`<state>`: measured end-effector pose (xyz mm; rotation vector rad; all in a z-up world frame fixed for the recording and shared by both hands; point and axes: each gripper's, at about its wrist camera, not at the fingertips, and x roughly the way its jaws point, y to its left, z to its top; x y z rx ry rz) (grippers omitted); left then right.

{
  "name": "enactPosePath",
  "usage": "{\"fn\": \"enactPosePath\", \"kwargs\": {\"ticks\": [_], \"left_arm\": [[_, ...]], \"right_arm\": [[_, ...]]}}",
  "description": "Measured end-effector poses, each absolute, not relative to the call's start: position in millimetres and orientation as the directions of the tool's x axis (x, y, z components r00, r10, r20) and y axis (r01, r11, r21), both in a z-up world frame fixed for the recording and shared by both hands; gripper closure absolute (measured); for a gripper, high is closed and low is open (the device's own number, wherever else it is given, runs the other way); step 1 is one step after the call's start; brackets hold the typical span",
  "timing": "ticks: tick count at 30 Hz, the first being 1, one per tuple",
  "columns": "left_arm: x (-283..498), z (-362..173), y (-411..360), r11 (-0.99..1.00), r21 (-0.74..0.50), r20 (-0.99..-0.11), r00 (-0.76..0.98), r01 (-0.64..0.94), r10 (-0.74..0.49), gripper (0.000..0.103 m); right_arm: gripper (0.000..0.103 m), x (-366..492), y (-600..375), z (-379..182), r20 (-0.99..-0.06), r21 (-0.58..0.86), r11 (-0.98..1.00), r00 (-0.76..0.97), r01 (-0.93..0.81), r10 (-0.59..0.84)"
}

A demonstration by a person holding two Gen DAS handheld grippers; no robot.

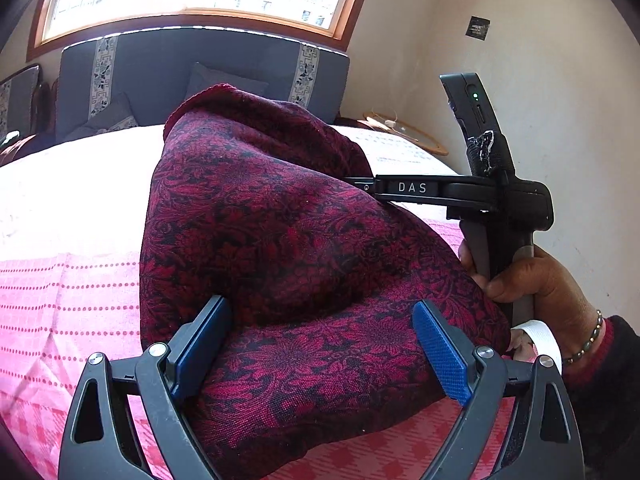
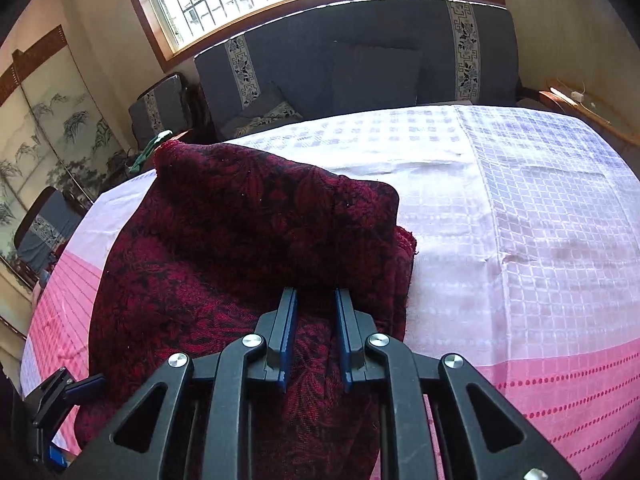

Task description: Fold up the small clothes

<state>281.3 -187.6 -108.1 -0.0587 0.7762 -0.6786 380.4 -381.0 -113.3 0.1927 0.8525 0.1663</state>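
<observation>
The dark red patterned garment (image 1: 280, 248) lies heaped on the desk (image 1: 60, 300), which is covered with a pink and white checked cloth, and fills the middle of both wrist views. In the left wrist view the left gripper (image 1: 320, 352) sits at the bottom of the frame with its blue-padded fingers (image 1: 440, 356) spread wide, one on each side of a fold of the fabric, with no pinch visible. At the right of that frame the right gripper (image 1: 366, 186), held in a hand (image 1: 536, 280) with a beaded bracelet, reaches sideways into the garment. The right wrist view shows the right gripper (image 2: 316, 336) with its fingers (image 2: 289, 332) drawn close together and pinching a ridge of the red cloth that runs up between them.

The step in hand looks like a fold in progress: the right side holds an edge while the left is not yet gripping. The next move probably calls for carrying the pinched edge across the heap, with the left fingers either pinning or taking hold of the near fabric so the layers do not slide on the cloth.
</observation>
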Motion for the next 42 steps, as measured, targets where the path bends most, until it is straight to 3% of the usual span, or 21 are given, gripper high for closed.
{"fn": "enactPosePath", "kwargs": {"ticks": [6,11,16,22,27,29,34,42], "left_arm": [[280,-109,-191,0.799,-0.260,-0.637,0.526,0.542,-0.564,0.011],[279,-111,-192,0.809,-0.253,-0.639,0.536,0.531,-0.552,0.010],[280,-111,-195,0.812,-0.239,-0.642,0.540,0.533,-0.543,0.009],[278,-111,-199,0.817,-0.212,-0.647,0.550,0.536,-0.528,0.008],[278,-113,-200,0.820,-0.194,-0.649,0.556,0.538,-0.519,0.008],[278,-114,-199,0.820,-0.191,-0.649,0.558,0.539,-0.518,0.008],[277,-114,-199,0.820,-0.187,-0.645,0.562,0.541,-0.518,0.008],[270,-93,-164,0.800,-0.295,-0.565,0.580,0.523,-0.587,0.008]], "right_arm": [[0.087,370,-382,-103,-0.703,0.242,0.968,0.675,-0.068,0.223],[0.080,326,-364,-75,-0.642,0.144,0.984,0.746,-0.110,0.177],[0.080,288,-340,-82,-0.656,0.013,0.989,0.745,-0.150,0.122],[0.081,279,-344,-102,-0.694,-0.027,0.995,0.718,-0.093,0.049],[0.073,279,-357,-110,-0.684,0.023,0.997,0.727,-0.068,0.065],[0.064,279,-364,-112,-0.679,0.042,0.998,0.731,-0.052,0.066],[0.053,282,-374,-114,-0.683,0.076,0.997,0.727,-0.025,0.070],[0.050,283,-373,-114,-0.685,0.066,0.998,0.726,-0.015,0.056]]}}
